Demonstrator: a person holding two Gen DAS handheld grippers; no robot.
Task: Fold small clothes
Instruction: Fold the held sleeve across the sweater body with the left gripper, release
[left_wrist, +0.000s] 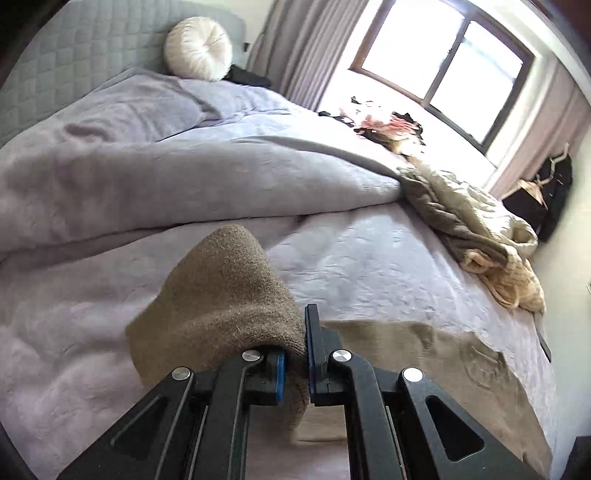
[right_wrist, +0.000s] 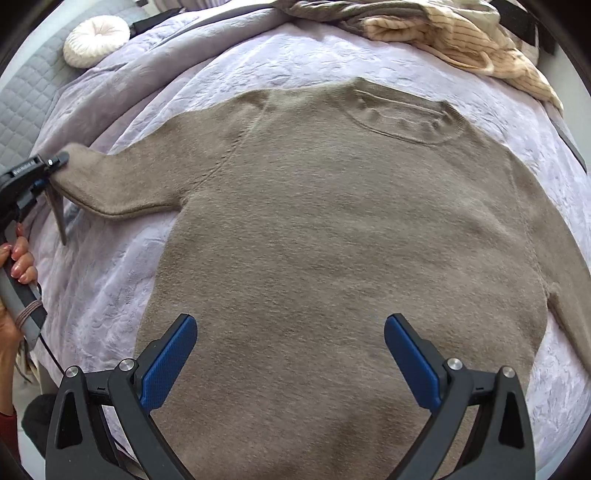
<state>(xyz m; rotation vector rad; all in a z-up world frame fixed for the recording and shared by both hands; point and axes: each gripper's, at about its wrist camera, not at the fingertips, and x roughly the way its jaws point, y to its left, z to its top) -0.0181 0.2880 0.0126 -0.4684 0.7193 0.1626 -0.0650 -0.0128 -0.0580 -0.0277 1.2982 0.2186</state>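
Through your left wrist camera, your left gripper (left_wrist: 295, 363) is clamped on the cuff end of the taupe sweater's sleeve (left_wrist: 218, 291), the knit bunched between the blue pads (left_wrist: 281, 376) and rising in a hump just beyond the fingers. The rest of the taupe sweater (left_wrist: 424, 354) lies flat on the lavender bedspread (left_wrist: 369, 258) to the right of that sleeve. Beyond the sweater a folded-back lavender duvet (left_wrist: 184, 173) crosses the bed, with a round white cushion (left_wrist: 198, 48) against the quilted headboard (left_wrist: 74, 55) behind it, and a heap of cream and grey clothes (left_wrist: 476, 236) sits past the sweater on the right, below the bright window (left_wrist: 443, 62). Through your right wrist camera, your right gripper (right_wrist: 290, 363) hangs spread wide above the sweater's lower body, gripping nothing. The sweater (right_wrist: 351, 240) is laid out flat on the bedspread (right_wrist: 288, 51), neckline on the far side. Its sleeve (right_wrist: 122, 184) stretches out to the left of the body, where your left gripper (right_wrist: 55, 166) pinches its end, your hand (right_wrist: 20, 262) below on the handle. The clothes heap (right_wrist: 461, 40) lies just beyond the neckline, and the cushion (right_wrist: 96, 41) is far off to the sweater's upper left.
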